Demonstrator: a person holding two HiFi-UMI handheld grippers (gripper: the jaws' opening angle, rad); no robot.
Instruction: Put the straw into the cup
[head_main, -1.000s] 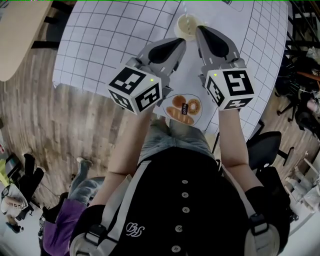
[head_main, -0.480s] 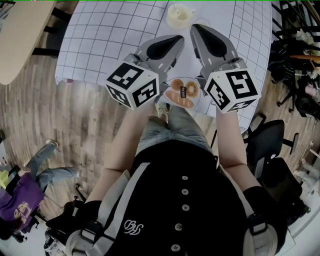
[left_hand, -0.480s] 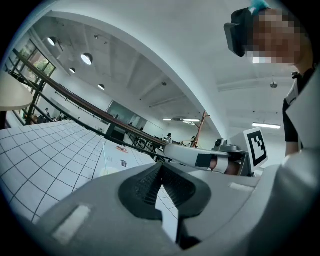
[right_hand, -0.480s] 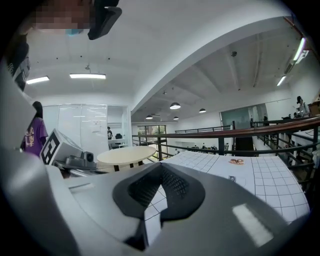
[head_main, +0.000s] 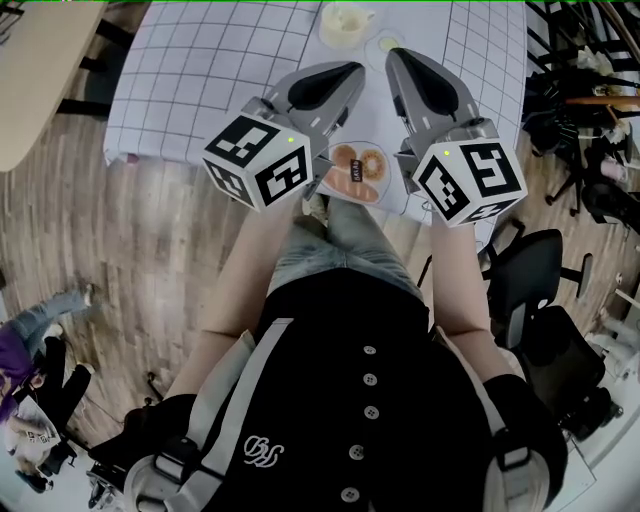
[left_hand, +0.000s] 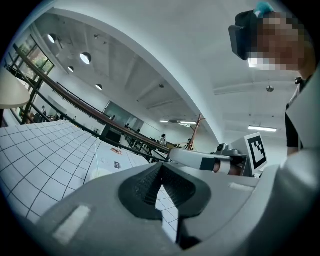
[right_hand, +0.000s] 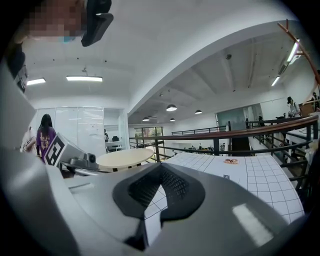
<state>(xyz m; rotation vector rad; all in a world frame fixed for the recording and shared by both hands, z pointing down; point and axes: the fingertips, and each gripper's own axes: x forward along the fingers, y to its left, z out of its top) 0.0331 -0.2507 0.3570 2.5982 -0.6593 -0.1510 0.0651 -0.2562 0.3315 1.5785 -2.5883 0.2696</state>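
A cream cup (head_main: 342, 20) stands on the white grid-cloth table (head_main: 200, 70) at the far edge of the head view. I see no straw in any view. My left gripper (head_main: 350, 72) points toward the cup from the near side and stops short of it. The left gripper's jaws meet (left_hand: 161, 166) with nothing between them. My right gripper (head_main: 394, 56) lies beside it, to the right of the cup. Its jaws are also together (right_hand: 161, 166) and hold nothing. Both gripper views look level across the table, not down at the cup.
A plate of pastries (head_main: 357, 170) sits on the near table edge between the two marker cubes. A small round clear thing (head_main: 386, 44) lies by the right gripper's tip. Office chairs (head_main: 530, 290) stand right of the table, and a round wooden table (head_main: 40, 70) is at left.
Both grippers have drawn back from the cup. The right gripper's tip was at the cup's rim a second ago and now sits off to the cup's right.
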